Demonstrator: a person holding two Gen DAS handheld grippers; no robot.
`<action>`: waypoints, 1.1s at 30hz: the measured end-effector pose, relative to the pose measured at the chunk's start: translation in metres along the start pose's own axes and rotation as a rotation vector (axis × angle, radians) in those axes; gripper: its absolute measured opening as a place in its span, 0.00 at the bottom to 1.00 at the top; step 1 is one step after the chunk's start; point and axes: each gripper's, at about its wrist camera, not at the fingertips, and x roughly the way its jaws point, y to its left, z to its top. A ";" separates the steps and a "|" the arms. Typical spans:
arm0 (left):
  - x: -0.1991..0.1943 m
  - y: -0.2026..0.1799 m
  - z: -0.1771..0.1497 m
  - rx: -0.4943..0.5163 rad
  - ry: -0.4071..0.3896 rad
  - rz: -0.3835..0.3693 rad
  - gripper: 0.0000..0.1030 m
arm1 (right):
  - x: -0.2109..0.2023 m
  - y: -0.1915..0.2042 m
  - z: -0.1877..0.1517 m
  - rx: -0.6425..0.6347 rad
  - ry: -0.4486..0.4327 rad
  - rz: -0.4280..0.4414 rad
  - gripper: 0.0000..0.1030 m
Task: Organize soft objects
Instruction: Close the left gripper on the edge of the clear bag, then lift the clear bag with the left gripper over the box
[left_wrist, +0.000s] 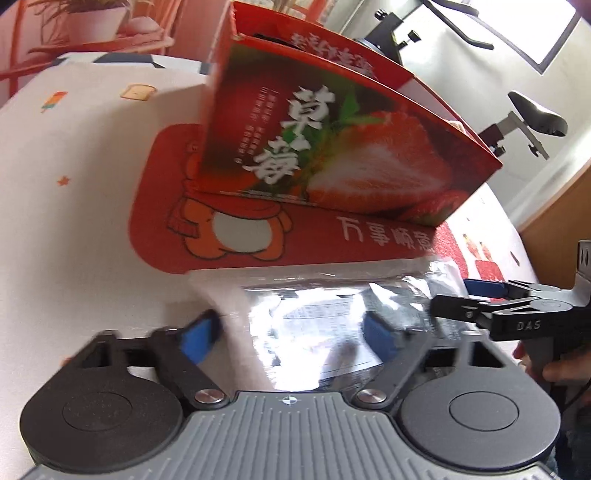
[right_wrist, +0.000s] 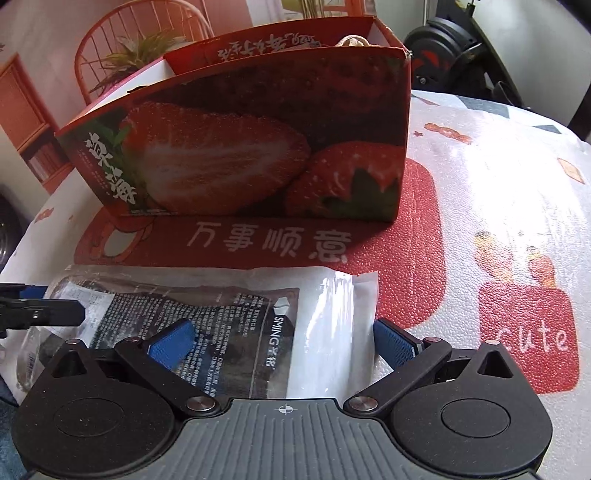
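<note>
Flat on the table lies a clear plastic packet (right_wrist: 207, 317) with a dark printed label, resting partly on the red placemat (right_wrist: 406, 258) and partly on the patterned white tablecloth (right_wrist: 498, 155). Both grippers hover over it with fingers spread wide, gripping nothing: the right gripper (right_wrist: 284, 341) straddles the packet's sealed white end, while the left gripper (left_wrist: 291, 332) hangs above the crinkled, shiny other end. Just behind the packet stands an open strawberry-printed cardboard box (right_wrist: 240, 147) on the placemat. The left-wrist view is motion-blurred.
</note>
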 end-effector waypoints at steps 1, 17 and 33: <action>-0.002 0.002 0.000 -0.003 -0.002 0.001 0.58 | 0.000 -0.001 0.000 0.006 0.000 0.004 1.00; -0.021 -0.002 0.011 0.040 -0.101 -0.067 0.47 | -0.033 -0.003 0.022 -0.021 -0.062 0.114 0.63; -0.052 -0.007 0.023 0.056 -0.235 -0.078 0.47 | -0.075 0.041 0.038 -0.473 -0.157 -0.006 0.31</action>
